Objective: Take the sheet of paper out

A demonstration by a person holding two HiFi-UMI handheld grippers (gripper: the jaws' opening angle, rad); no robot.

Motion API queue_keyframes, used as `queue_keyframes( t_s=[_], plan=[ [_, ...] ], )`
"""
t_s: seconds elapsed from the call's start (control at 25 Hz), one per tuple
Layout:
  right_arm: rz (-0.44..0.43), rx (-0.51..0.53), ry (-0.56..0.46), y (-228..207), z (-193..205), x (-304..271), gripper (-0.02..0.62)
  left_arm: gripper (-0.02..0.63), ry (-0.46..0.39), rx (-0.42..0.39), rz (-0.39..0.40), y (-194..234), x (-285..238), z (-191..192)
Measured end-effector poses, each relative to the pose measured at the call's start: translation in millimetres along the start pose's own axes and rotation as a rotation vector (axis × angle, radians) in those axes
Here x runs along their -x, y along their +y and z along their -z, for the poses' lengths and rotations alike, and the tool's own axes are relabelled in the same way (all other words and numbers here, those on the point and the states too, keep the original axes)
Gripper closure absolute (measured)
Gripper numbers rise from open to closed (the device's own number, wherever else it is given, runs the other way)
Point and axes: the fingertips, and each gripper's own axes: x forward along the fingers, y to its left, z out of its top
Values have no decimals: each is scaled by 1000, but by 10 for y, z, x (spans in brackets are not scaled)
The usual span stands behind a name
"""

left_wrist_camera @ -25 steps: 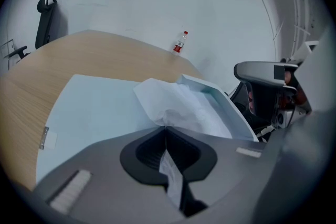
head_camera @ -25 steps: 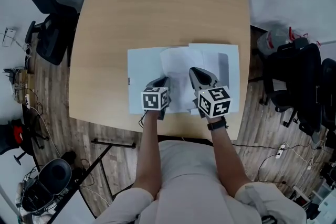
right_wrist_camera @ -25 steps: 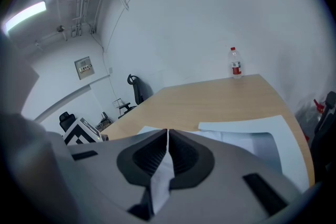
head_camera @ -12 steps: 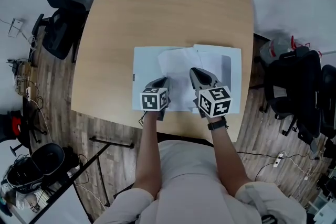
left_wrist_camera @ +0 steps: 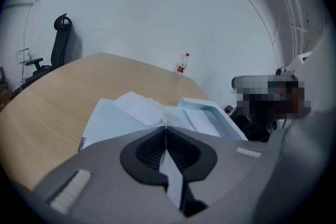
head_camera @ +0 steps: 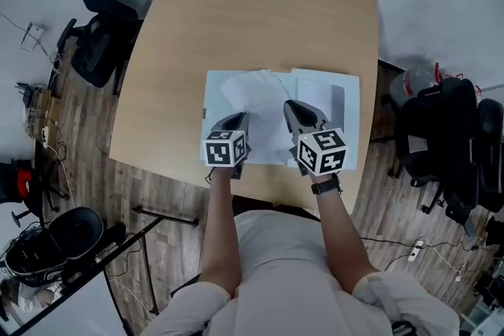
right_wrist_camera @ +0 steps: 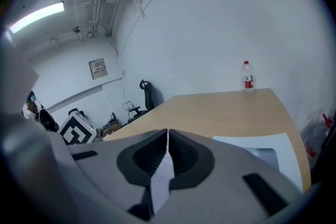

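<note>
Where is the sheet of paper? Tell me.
Head view: the sheet of paper lies centre, over the blue folder at the table's near edge, pinched by left gripper and right gripper.

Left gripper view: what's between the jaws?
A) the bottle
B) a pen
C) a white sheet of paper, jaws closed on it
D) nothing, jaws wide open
C: the left gripper has its jaws together on the edge of the white sheet of paper, which runs on between them, while the bottle stands far off at the back edge of the table.
</note>
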Motion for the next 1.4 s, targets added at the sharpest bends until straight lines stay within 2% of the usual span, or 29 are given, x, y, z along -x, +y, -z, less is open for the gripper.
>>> queue_keyframes(
  t_s=[0.4,0.64,0.84,1.0,1.24,1.4],
  plan=[
    [19,77,-102,125,-433,384,580,594,-167,-83,-29,-251,481,-596],
    [66,137,-240,178,-799,828,580,594,-265,-161,-13,-604,814,-902],
    [79,120,-358,231,-1095,1274,581,595,-330,-217,11,-930,1085,-1094],
    [106,153,-422,308,-1289,1637,580,595,-387,-263,17,-1167,1316,-1215],
    [198,202,-493,223,-1474,2152,581,595,-491,-317,17,-1546,1618,-1473],
    [255,228,-494,179,-1482,2377,581,595,-558,-348,17,-1767,1851,-1593]
  ],
)
